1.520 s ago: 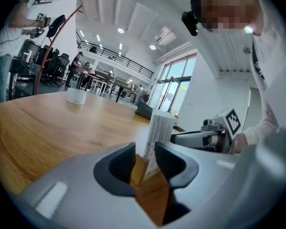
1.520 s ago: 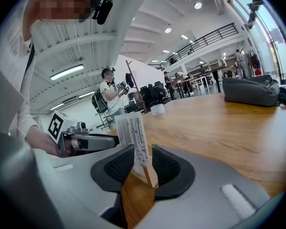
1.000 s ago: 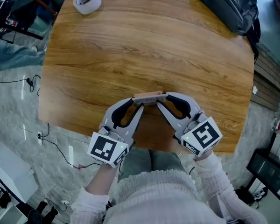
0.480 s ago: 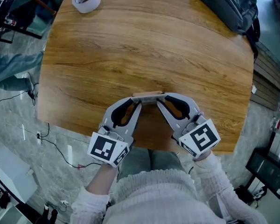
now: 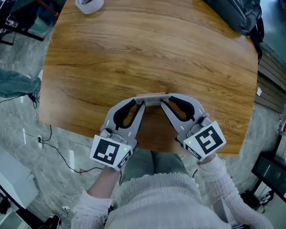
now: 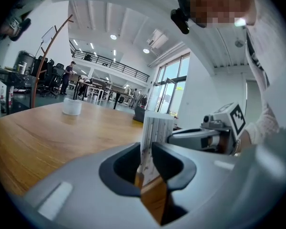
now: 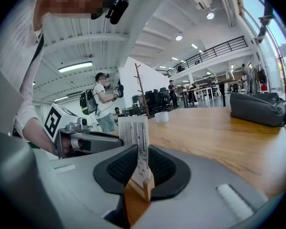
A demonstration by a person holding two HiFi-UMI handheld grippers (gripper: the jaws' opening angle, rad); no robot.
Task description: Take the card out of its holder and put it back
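Your white card printed with fine black lines (image 6: 157, 128) stands upright in its small pale wooden holder (image 5: 151, 98). The holder sits on the brown wood-grain table (image 5: 148, 42), close to the edge nearest you. The grey left gripper (image 5: 140, 104) and the grey right gripper (image 5: 165, 103) meet it from opposite ends. The jaws of both have just been closing, and each pair is narrow, with one end of the card rising between its dark pads. Judging by the gap left between the pads, both pairs are clamped on the holder and not on the thin card itself, though in the left gripper view the wood is mostly hidden behind the jaws. If so, you have the base steady but nothing on the card yet. Keep one gripper, say the left, on the holder and bear lightly down so the block cannot lift or skid toward the table edge. Loosen the other, raise it clear of the wood, and close it on the bare card alone, low near the slot where it bends least. Then draw straight up along the slot without twisting, as a tilt would likely jam the card or tip the light block. Squeeze gently enough not to crease it, and hold its lower edge square to the slot, since you must feed it back in.
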